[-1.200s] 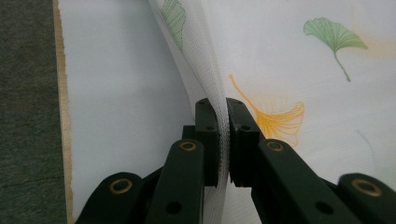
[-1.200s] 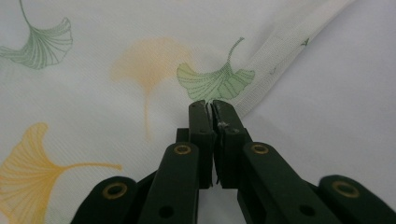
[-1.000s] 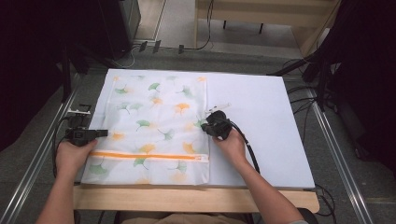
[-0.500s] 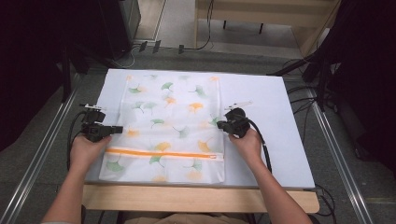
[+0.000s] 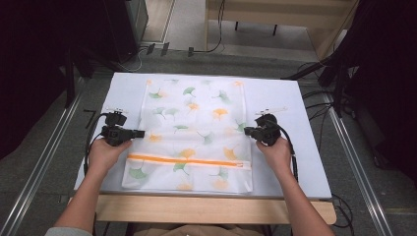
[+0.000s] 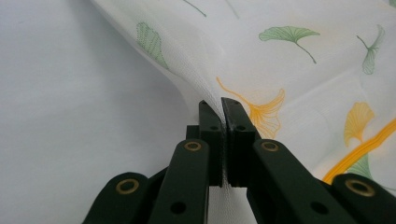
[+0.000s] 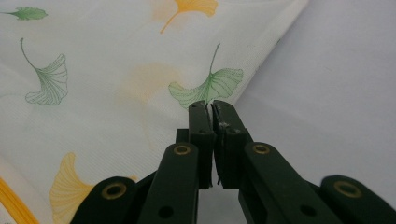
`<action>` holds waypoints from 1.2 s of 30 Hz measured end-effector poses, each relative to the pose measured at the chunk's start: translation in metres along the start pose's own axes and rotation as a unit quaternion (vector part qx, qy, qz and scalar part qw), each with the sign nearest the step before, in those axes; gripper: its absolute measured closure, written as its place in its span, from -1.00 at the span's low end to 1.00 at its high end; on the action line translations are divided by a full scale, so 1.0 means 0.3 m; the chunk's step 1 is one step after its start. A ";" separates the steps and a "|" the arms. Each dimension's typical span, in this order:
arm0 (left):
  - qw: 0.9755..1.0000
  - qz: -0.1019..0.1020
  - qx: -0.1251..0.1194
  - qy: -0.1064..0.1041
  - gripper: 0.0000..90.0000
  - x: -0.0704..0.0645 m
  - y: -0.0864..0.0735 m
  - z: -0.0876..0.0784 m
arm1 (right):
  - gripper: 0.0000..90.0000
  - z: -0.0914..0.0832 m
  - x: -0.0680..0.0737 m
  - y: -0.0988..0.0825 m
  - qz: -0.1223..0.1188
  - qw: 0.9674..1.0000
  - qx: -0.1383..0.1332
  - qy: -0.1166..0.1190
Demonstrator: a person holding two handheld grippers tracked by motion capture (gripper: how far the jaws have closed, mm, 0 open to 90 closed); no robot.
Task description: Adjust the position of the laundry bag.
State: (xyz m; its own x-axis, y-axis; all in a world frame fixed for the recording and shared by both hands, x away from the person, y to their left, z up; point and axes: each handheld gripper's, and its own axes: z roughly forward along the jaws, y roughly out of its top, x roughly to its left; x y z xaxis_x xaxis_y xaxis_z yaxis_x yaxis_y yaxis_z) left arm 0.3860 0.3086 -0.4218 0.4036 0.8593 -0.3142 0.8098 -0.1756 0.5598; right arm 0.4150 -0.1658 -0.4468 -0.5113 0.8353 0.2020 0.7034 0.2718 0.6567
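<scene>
A white mesh bag (image 5: pixel 196 128) printed with green and orange ginkgo leaves lies flat on the table, its orange zipper (image 5: pixel 189 161) running across near the front. My left gripper (image 5: pixel 142 133) pinches the bag's left edge; in the left gripper view the mesh bag (image 6: pixel 289 70) rises into the closed left gripper (image 6: pixel 223 103). My right gripper (image 5: pixel 247 130) is shut on the bag's right edge. The right gripper view has the mesh bag (image 7: pixel 116 93) caught between the tips of the right gripper (image 7: pixel 210 106).
The bag rests on a pale sheet (image 5: pixel 275 98) covering the table, with a wooden front edge (image 5: pixel 211 209) below. Metal rails (image 5: pixel 39 167) run along both sides. Cables (image 5: pixel 290 147) trail from each gripper. Dark equipment stands at the back left and right.
Both hands have dragged the bag to the right across the table, from the left part of the sheet to its middle. Both grippers keep their grip on its side edges.
</scene>
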 end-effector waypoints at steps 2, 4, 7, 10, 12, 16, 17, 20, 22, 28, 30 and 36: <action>1.000 0.007 0.006 -0.004 0.96 -0.020 0.008 0.020 | 0.97 -0.016 -0.021 -0.011 0.003 1.000 0.000 -0.002; 1.000 0.012 0.009 -0.005 0.96 -0.030 0.011 0.030 | 0.97 -0.021 -0.027 -0.014 0.004 1.000 -0.002 -0.006; 0.999 0.025 0.021 -0.009 0.96 -0.062 0.021 0.058 | 0.97 -0.046 -0.059 -0.026 0.012 1.000 -0.003 -0.012; 0.999 0.032 0.025 -0.012 0.95 -0.085 0.026 0.077 | 0.97 -0.060 -0.084 -0.035 0.022 1.000 -0.005 -0.014; 0.999 0.038 0.030 -0.016 0.95 -0.095 0.030 0.089 | 0.97 -0.071 -0.102 -0.041 0.024 1.000 -0.003 -0.017; 0.998 0.041 0.036 -0.017 0.95 -0.106 0.034 0.100 | 0.96 -0.077 -0.116 -0.047 0.027 0.999 -0.002 -0.021; 0.998 0.043 0.037 -0.018 0.95 -0.107 0.035 0.102 | 0.96 -0.077 -0.121 -0.048 0.026 0.999 -0.001 -0.023; 0.999 0.036 0.037 -0.019 0.96 -0.101 0.032 0.105 | 0.96 -0.068 -0.125 -0.048 0.024 0.999 0.006 -0.027; 0.998 0.034 0.040 -0.018 0.96 -0.098 0.028 0.106 | 0.96 -0.061 -0.124 -0.046 0.019 0.999 0.006 -0.032; 0.998 0.043 0.045 -0.013 0.97 -0.099 0.024 0.108 | 0.96 -0.042 -0.116 -0.039 0.017 0.999 0.006 -0.044; 0.997 0.049 0.057 0.000 0.67 -0.090 0.021 0.110 | 0.94 -0.033 -0.119 -0.041 0.021 0.999 0.013 -0.044; 0.998 0.034 0.042 -0.019 0.29 -0.073 0.017 0.086 | 0.53 -0.049 -0.132 -0.036 0.036 0.999 -0.003 -0.014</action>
State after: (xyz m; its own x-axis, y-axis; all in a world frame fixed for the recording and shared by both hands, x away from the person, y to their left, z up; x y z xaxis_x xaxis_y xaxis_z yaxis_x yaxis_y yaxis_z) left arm 0.3922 0.2765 -0.4319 0.4730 0.8258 -0.3072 0.8126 -0.2742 0.5142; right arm 0.4205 -0.2089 -0.4513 -0.4455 0.8658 0.2281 0.7347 0.2079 0.6457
